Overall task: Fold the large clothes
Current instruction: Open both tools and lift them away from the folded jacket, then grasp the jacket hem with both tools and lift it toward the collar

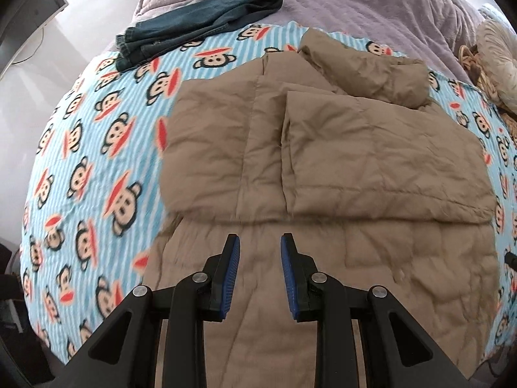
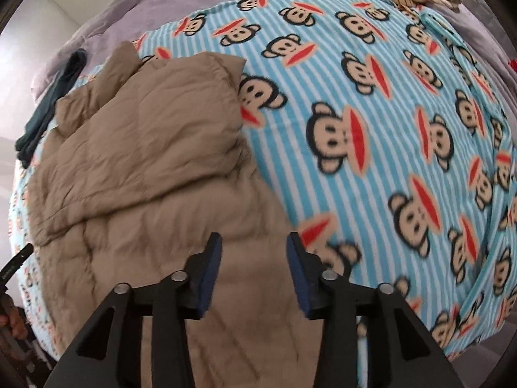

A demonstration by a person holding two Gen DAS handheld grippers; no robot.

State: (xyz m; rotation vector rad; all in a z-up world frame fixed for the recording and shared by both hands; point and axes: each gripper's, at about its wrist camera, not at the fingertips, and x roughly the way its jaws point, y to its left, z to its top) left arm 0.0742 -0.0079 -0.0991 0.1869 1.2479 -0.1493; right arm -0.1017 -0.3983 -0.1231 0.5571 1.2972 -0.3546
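The tan padded jacket point(image 1: 323, 161) lay folded on the monkey-print blanket point(image 1: 97, 161), both grippers' jaws spread and empty above it.

Tan puffer jacket point(image 1: 323, 161) lies flat (sleeves folded in) on blanket.

A bed point(image 1: 371, 3) with a lilac quilt carries a blue-striped monkey-print fleece blanket point(image 1: 97, 161); on the blanket lie a folded tan puffer jacket point(image 1: 355, 161) and dark denim jeans point(image 1: 200, 29).
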